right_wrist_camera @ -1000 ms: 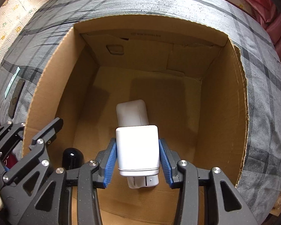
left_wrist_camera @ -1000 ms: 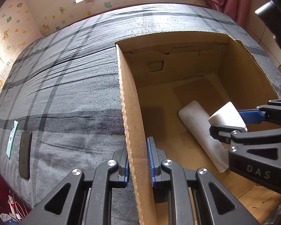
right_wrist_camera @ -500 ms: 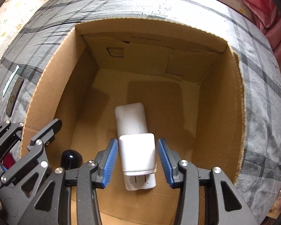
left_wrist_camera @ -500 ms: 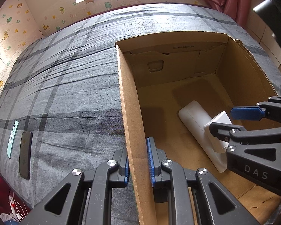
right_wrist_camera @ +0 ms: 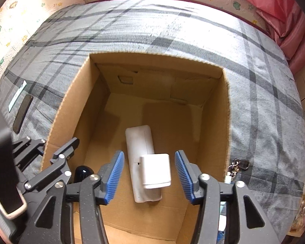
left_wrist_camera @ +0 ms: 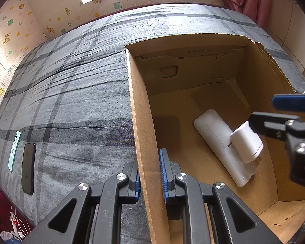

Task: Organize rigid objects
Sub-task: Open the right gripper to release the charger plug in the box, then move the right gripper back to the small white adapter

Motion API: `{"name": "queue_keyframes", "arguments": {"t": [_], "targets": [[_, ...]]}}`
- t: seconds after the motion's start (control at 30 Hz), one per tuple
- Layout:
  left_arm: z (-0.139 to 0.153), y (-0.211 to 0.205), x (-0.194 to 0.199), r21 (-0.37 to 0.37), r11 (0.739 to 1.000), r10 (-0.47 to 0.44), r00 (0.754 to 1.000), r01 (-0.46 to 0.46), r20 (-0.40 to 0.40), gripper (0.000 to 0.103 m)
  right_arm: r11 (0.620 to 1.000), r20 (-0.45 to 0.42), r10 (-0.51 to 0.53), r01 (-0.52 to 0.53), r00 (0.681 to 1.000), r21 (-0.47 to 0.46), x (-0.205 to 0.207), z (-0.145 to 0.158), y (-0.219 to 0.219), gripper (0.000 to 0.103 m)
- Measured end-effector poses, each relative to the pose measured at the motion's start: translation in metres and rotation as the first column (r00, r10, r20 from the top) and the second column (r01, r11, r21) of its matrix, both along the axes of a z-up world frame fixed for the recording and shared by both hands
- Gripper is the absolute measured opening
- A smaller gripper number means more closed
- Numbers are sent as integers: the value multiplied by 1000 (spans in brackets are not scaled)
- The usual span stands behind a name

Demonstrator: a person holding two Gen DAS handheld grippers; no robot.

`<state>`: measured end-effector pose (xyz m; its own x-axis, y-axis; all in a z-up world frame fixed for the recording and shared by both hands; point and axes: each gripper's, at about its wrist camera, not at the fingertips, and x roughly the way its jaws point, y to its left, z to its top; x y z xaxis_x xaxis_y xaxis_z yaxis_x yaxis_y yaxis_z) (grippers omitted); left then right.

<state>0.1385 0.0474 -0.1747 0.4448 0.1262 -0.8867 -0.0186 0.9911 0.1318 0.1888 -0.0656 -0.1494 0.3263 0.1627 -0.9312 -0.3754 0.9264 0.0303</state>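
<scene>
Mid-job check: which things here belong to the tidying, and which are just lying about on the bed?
Job:
cardboard box
white charger block
long white device
left gripper on the box wall
right gripper, open

Lying about:
dark phone
teal card

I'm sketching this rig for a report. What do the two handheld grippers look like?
Both the left gripper and the right gripper share one build: matte black speckled linkage arms with triangular cutouts, silver round pivot bolts, and ribbed blue pads on the fingertips. No cables or sleeves are visible.

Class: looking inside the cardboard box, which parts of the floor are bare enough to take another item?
Bare floor lies between the far wall and the long white piece, and along the right wall. The near centre is crowded by the white block.
</scene>
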Motion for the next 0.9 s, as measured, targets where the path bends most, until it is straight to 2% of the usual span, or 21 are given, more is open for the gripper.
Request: {"name": "queue_keyframes", "arguments": {"t": [0.13, 0.3, 0.57, 0.9], "targets": [[1, 0, 0, -3, 1000, 3, 1000, -3, 2, 17, 1000, 36, -18, 18, 999, -4, -2, 17, -9, 68], [1, 0, -1, -6, 1000, 5, 1000, -5, 2, 17, 998, 51, -52, 51, 997, 26, -4, 31, -25, 82], [1, 1, 0, -11, 1000, 7, 1000, -7, 2, 17, 989, 70, -138, 135, 988, 54, -2, 42, -66, 100], [1, -1, 0, -5, 1000, 8, 1000, -8, 3, 17, 969, 106, -248, 248, 963, 17, -9, 38, -134, 101]]}}
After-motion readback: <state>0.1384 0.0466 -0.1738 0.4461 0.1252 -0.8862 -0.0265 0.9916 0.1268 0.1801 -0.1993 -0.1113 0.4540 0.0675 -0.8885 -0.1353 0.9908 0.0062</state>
